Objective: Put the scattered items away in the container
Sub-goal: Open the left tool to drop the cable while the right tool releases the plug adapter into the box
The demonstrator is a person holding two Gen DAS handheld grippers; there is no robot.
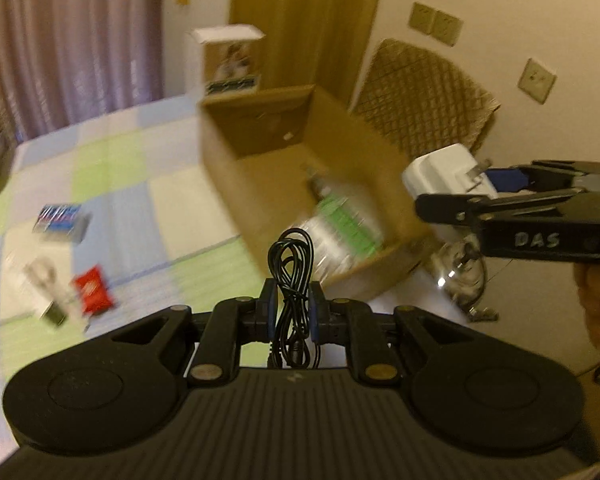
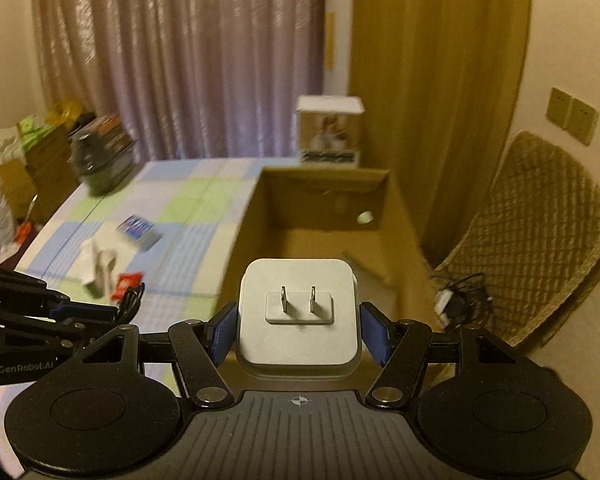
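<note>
1. Gripping a bundled black cable (image 1: 291,280), the left gripper (image 1: 292,312) is keeping its jaws pressed together on the coil, whose loops are sticking up past the blue pads (image 1: 271,312).
2. Pinching a white plug adapter (image 2: 298,316) from both sides, the right gripper (image 2: 299,332) is holding its jaws partway spread around the block — the two metal prongs are facing away from the camera, toward the box.
3. Sitting on the right part of the bed, just beyond both grippers, the open cardboard box (image 1: 228,168) is showing its brown inside; a clear bottle with a green label (image 1: 342,224) is lying in it.
4. Seen from the left wrist view, the right gripper (image 1: 448,196) is reaching in from the right, carrying the adapter (image 1: 444,178) near the box's right wall.
5. Lying on the checked bedspread (image 1: 112,168) to the left, well apart from the box, are three loose items: a blue packet (image 1: 60,222), a red sachet (image 1: 94,290) and a pale wrapped item (image 1: 46,284) just beside the sachet — too blurred to name.
6. Standing behind the box's far wall, a white carton with a picture (image 2: 330,132) is upright near the curtains (image 2: 180,60).
7. Leaning at the far right, a quilted chair back (image 2: 540,232) is showing beside the box.
</note>
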